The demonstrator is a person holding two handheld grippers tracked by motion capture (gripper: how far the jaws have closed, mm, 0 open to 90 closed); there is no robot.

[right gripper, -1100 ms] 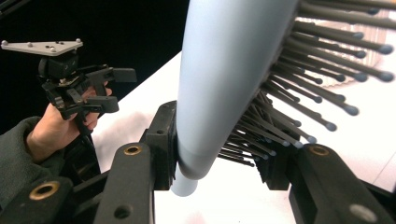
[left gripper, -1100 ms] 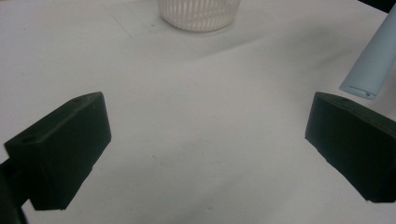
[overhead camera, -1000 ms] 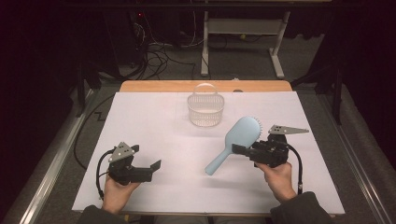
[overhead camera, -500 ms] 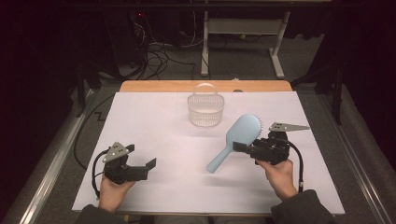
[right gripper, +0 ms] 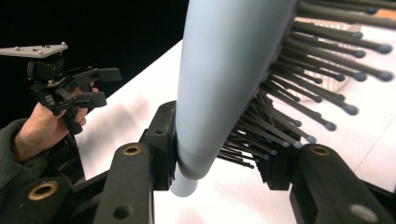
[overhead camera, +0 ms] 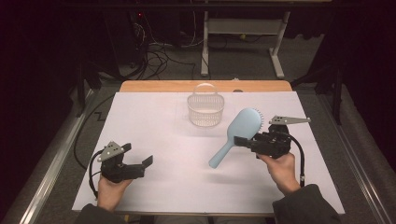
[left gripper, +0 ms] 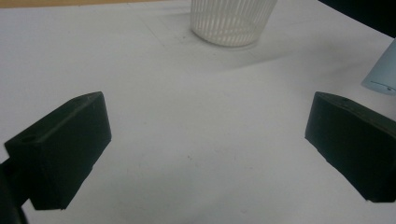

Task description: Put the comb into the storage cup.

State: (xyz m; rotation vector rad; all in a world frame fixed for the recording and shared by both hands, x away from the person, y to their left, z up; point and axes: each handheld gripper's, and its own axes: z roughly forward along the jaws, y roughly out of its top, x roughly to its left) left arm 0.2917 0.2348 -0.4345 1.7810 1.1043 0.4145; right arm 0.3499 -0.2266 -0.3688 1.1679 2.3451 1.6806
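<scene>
One light-blue hairbrush [overhead camera: 236, 133] is clamped in the right gripper [overhead camera: 245, 142] (bristles away from the camera), one white basket [overhead camera: 204, 109] stands beyond, and the left gripper [overhead camera: 148, 162] gapes empty.

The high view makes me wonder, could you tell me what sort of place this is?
Probably a lab or recording workspace: a white-covered table under a fixed camera, loose cables on the floor behind, and a desk frame.

Basket [overhead camera: 205, 110] at far-centre of table [overhead camera: 154, 130]. Hairbrush [overhead camera: 238, 133] just right of & nearer than basket, clamped in right gripper [overhead camera: 243, 141] at right side. Left gripper [overhead camera: 145, 164] near-left, well apart from both.
</scene>
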